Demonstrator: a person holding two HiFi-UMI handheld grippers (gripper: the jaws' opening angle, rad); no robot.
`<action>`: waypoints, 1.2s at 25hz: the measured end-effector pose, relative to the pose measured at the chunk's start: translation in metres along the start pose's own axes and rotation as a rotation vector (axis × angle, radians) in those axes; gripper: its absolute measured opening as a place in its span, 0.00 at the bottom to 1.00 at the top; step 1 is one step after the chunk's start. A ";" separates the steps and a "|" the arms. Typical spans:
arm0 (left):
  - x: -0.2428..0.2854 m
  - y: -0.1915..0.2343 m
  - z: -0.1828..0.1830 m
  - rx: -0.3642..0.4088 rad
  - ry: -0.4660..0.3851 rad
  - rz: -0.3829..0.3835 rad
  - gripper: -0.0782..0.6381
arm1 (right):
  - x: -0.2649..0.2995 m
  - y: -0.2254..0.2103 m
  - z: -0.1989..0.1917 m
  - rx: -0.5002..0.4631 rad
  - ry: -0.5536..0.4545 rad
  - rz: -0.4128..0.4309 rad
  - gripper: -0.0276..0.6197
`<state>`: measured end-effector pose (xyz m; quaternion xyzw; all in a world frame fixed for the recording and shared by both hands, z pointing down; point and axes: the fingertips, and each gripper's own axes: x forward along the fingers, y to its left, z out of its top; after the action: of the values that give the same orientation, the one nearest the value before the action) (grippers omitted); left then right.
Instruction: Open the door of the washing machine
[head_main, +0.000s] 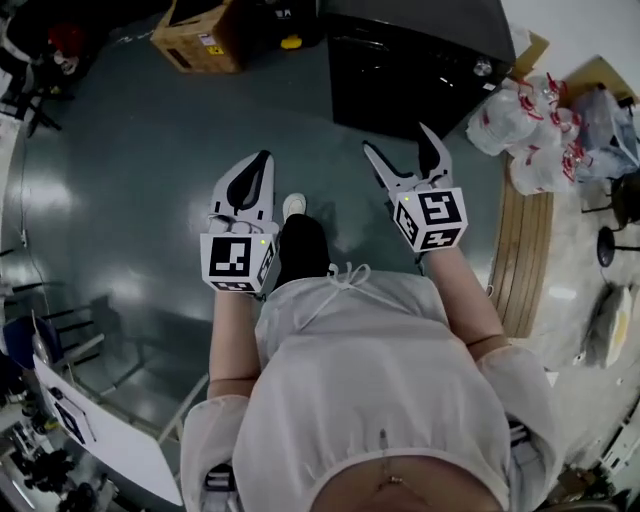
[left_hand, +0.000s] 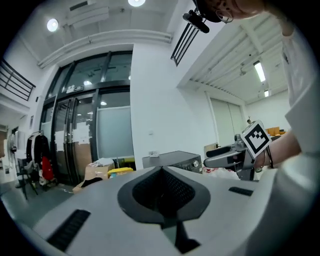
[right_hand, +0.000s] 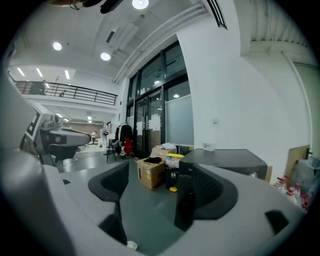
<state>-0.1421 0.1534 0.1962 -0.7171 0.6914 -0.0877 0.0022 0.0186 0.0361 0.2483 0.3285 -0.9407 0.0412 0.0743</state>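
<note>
The washing machine (head_main: 420, 60) is a dark box standing on the floor ahead of me, a little to the right. It also shows as a grey cabinet with a knob in the left gripper view (left_hand: 172, 161) and past the right jaw in the right gripper view (right_hand: 230, 162). My left gripper (head_main: 262, 158) is held over the floor, shut with nothing in it, its tips meeting (left_hand: 161, 170). The right gripper (head_main: 398, 140) is open and empty, just short of the machine's near edge, with floor showing between its fingers (right_hand: 155, 185). The door itself is not visible.
A cardboard box (head_main: 200, 40) and a yellow item (head_main: 291, 42) sit left of the machine. White plastic bags (head_main: 530, 130) and a wooden board (head_main: 525, 250) lie on the right. A white panel (head_main: 100, 430) leans at the lower left. Glass doors (left_hand: 85, 130) stand behind.
</note>
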 end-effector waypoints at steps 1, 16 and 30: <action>0.025 0.017 -0.002 0.004 0.003 -0.035 0.14 | 0.023 -0.008 -0.001 0.019 0.010 -0.037 0.64; 0.303 0.197 -0.041 -0.003 0.025 -0.419 0.14 | 0.261 -0.085 -0.063 0.292 0.253 -0.521 0.62; 0.417 0.166 -0.232 -0.036 0.251 -0.553 0.14 | 0.373 -0.166 -0.271 0.510 0.447 -0.710 0.59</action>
<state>-0.3244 -0.2404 0.4555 -0.8616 0.4663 -0.1607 -0.1201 -0.1354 -0.2873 0.5825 0.6198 -0.6916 0.3117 0.2009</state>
